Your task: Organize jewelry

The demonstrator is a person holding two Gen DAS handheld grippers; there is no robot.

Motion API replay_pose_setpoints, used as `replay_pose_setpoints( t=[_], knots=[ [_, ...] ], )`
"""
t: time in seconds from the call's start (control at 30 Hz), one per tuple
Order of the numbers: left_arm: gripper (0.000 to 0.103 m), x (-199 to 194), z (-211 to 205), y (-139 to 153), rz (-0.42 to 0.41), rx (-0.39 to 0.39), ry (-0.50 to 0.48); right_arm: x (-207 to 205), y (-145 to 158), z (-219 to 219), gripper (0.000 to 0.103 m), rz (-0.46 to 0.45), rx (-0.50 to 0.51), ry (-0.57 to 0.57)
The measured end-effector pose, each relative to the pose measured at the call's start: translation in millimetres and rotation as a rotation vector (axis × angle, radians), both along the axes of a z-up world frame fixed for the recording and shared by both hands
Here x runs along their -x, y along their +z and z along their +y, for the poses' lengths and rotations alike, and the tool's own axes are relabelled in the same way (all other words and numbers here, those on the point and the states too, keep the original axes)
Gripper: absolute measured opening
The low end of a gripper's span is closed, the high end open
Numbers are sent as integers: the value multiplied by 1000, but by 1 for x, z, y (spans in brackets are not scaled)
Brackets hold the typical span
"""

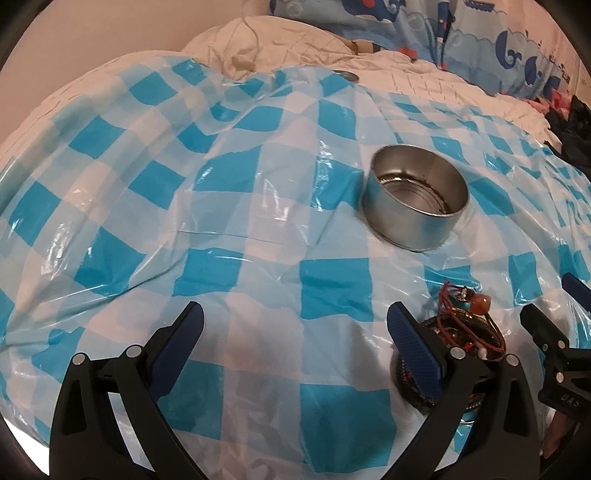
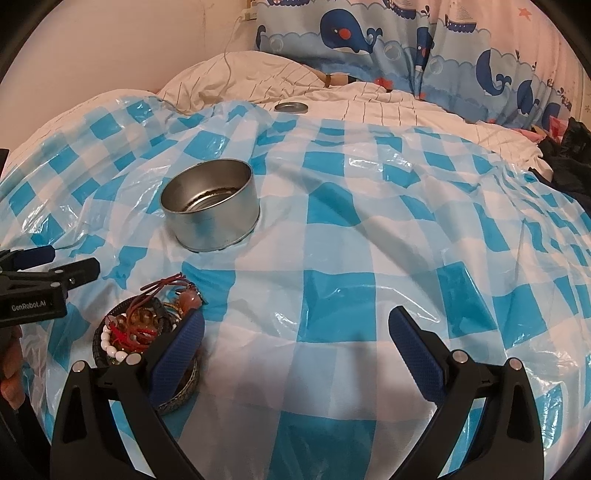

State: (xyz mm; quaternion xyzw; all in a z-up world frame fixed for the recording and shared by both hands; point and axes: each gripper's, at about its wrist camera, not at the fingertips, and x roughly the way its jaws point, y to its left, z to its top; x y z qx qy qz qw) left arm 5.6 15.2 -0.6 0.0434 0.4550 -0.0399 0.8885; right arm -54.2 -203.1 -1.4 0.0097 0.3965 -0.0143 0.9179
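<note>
So the whole thing was set up on a bed, with a blue-and-white checked plastic sheet (image 2: pixel 332 206) spread over a cream quilt (image 2: pixel 388 103). A whale-print pillow (image 2: pixel 369 33) sat at the back against the wall, and some dark clothing (image 2: pixel 569 147) was bunched at the far right edge.

The jewelry pile (image 2: pixel 136 325) was a tangle: a white bead bracelet, red cords, an amber-ish bead, all heaped on what looked like a dark patterned bangle or small dish, couldn't tell which. It sat on the sheet nearer the camera than the open metal tin (image 2: pixel 212 201), a bit apart from it. The tin stood upright and looked empty inside, just bare ribbed metal. Its lid (image 2: pixel 291 107), or at least a round metal disc, lay way back on the quilt just past the sheet's edge.

The left gripper (image 1: pixel 295 332) was spread wide with nothing between its blue pads, hovering over the sheet, and the pile (image 1: pixel 461 328) was just outside its right finger. The right gripper (image 2: pixel 295 332) was likewise wide apart and empty, with the pile just outside its left finger, which partly covered it. In the right wrist view the left gripper poked in from the left edge with a bit of the person's hand (image 2: pixel 9 369) behind it.
</note>
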Motion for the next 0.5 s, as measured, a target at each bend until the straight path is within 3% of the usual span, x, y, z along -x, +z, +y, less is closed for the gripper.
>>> replay_pose_setpoints(
  t=[0.5],
  knots=[
    [95,2,-8,-3,3,-19,-23,-1,-5,4,96,19,-6,15]
  ],
)
